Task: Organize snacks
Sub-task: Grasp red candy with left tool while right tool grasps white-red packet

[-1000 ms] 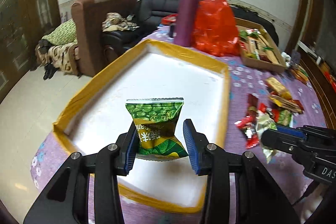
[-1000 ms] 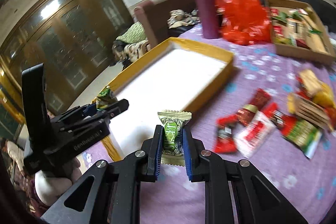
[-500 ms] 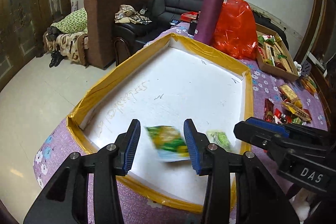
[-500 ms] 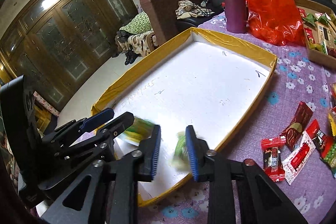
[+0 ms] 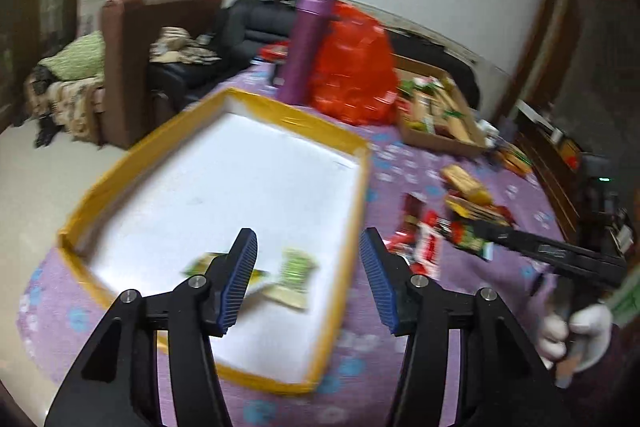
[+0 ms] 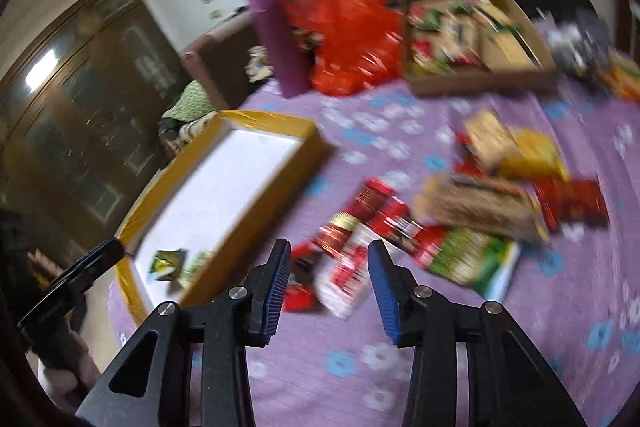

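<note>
A white tray with a yellow rim sits on the purple flowered tablecloth; it also shows in the right wrist view. Two green snack packets lie at its near end, also in the right wrist view. My left gripper is open and empty above the tray's near right rim. My right gripper is open and empty above a heap of loose red, green and yellow snack packets. Both views are motion-blurred.
A purple flask and a red plastic bag stand behind the tray. A cardboard box of snacks sits at the back right. A brown armchair and a black sofa stand beyond the table.
Both grippers have opened and dropped their green packets into the tray. Both have since swung right, the right one over the loose snack heap.
</note>
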Motion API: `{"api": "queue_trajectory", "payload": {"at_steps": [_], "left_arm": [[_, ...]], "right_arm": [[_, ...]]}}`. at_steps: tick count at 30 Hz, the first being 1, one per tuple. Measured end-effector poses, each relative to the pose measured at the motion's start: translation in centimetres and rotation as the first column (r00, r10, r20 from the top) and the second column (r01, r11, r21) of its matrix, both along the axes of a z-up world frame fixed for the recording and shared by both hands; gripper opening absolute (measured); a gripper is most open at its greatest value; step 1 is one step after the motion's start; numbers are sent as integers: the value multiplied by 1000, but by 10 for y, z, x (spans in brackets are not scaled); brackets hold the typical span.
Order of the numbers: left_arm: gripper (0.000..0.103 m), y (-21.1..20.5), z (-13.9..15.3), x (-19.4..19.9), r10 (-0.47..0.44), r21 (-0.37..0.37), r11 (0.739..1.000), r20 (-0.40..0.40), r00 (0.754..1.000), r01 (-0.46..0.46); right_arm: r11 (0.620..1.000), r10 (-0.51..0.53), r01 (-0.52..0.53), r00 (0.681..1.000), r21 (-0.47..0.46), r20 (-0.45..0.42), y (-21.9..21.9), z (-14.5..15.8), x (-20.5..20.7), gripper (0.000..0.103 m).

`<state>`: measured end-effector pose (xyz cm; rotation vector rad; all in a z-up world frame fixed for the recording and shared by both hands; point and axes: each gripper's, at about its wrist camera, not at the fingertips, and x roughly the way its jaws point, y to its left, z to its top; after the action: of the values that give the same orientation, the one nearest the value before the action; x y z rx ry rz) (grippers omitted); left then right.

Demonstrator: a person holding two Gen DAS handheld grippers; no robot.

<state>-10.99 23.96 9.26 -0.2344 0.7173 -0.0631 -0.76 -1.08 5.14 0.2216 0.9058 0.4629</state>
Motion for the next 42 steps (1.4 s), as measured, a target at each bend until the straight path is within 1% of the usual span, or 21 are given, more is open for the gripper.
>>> {"api": "queue_trajectory", "payload": {"at_steps": [3, 5, 12, 14, 15, 17, 18, 19, 20, 22, 24, 26, 27, 28, 29, 31, 32, 36, 37, 40, 42], "left_arm": [[53, -20, -5, 5, -40, 12, 999, -23, 999, 40], [53, -29, -8, 7, -56, 14, 998, -39, 998, 57], [53, -48, -15, 12, -86, 16, 996, -85, 993, 88], [53, -52, -18, 14, -95, 17, 995, -94, 991, 97], [53, -55, -20, 16, -103, 18, 994, -99, 990, 106], [53, -62, -24, 20, -119, 20, 992, -111, 987, 122], [53, -67, -27, 23, -130, 23, 991, -119, 984, 134], [53, -73, -30, 27, -141, 27, 989, -128, 982, 146], [53, -78, -32, 31, -152, 32, 987, -137, 979, 158], [53, -89, -38, 40, -170, 45, 983, -153, 974, 179], [53, -99, -45, 50, -176, 67, 979, -175, 969, 190], [53, -106, -54, 61, -171, 93, 977, -202, 964, 192], [52, -109, -60, 68, -159, 112, 976, -221, 962, 187], [52, -111, -63, 71, -154, 120, 976, -229, 961, 184], [52, -113, -65, 75, -138, 156, 972, -225, 965, 175], [52, -118, -68, 81, -130, 205, 963, -223, 966, 177], [51, -123, -70, 83, -130, 242, 953, -223, 966, 184], [25, -124, -74, 82, -105, 326, 930, -205, 973, 169], [23, -121, -73, 80, -108, 317, 933, -198, 974, 168], [21, -106, -66, 75, -131, 230, 958, -185, 974, 173], [21, -102, -66, 72, -134, 225, 959, -180, 974, 174]], "right_arm": [[1000, 1, 0, 998, 19, -58, 1, -21, 7, 42], [1000, 5, -4, 997, 14, -73, 9, -28, 12, 42], [986, -20, 14, 999, -167, -38, 49, -46, 20, 42], [982, -20, 15, 1000, -190, -23, 49, -47, 20, 30], [982, -19, 14, 1000, -186, -24, 47, -45, 19, 27], [988, -18, 12, 999, -152, -39, 38, -45, 19, 16], [991, -20, 14, 999, -136, -43, 33, -45, 18, 14], [992, -23, 17, 999, -123, -45, 27, -44, 18, 4], [993, -26, 20, 999, -120, -48, 23, -44, 17, 0], [994, -31, 26, 998, -102, -51, 14, -45, 14, 0], [997, -27, 23, 997, -71, -67, 7, -48, 14, 0], [1000, -26, 24, 996, -16, -81, -2, -49, 14, 7], [1000, -28, 29, 996, 10, -90, -6, -49, 16, 7], [999, -30, 33, 995, 31, -99, -9, -48, 18, 11], [998, -32, 38, 994, 48, -105, -10, -48, 20, 20], [996, -36, 45, 993, 79, -115, -13, -46, 22, 32], [995, -35, 45, 992, 85, -120, -13, -46, 24, 34], [998, -30, 37, 992, 55, -124, 0, -44, 32, 40], [998, -32, 37, 992, 41, -122, 4, -44, 34, 40], [999, -40, 40, 993, -2, -108, 17, -44, 40, 42], [998, -48, 43, 994, -53, -95, 27, -42, 44, 44]]}}
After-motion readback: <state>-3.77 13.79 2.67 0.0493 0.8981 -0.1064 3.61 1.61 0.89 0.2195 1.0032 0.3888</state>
